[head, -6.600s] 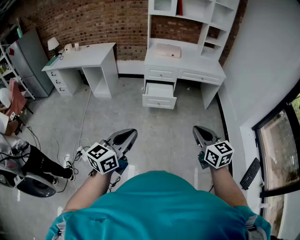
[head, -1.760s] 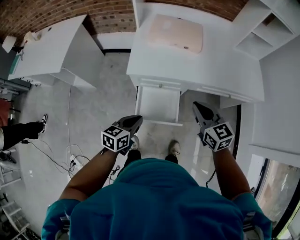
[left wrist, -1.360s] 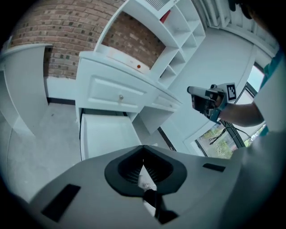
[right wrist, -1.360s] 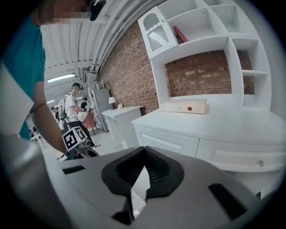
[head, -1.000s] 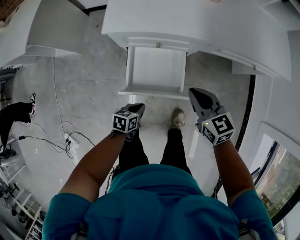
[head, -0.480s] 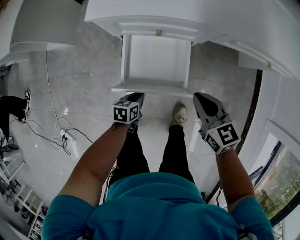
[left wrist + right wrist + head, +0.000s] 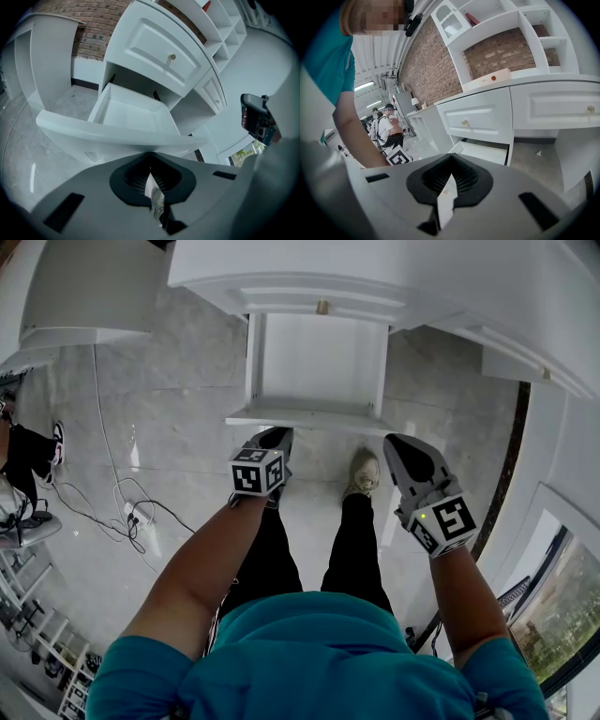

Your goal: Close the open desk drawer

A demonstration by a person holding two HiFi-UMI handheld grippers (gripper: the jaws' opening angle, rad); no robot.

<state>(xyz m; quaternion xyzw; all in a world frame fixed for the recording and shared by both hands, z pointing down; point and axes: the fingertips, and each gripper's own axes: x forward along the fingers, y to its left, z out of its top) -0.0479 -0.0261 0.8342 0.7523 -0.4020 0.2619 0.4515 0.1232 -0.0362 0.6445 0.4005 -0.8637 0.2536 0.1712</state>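
Just beside left gripper [image 7: 278, 433], drawer [image 7: 305, 414] stands open.

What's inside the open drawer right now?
Only bare white floor and walls show inside the open drawer. Its rear end lies under the desk in the head view; the drawer front hides the near strip from the left gripper view.

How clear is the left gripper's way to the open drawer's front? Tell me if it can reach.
Probably yes: the left gripper, jaws together, sits just before the drawer front with nothing between.
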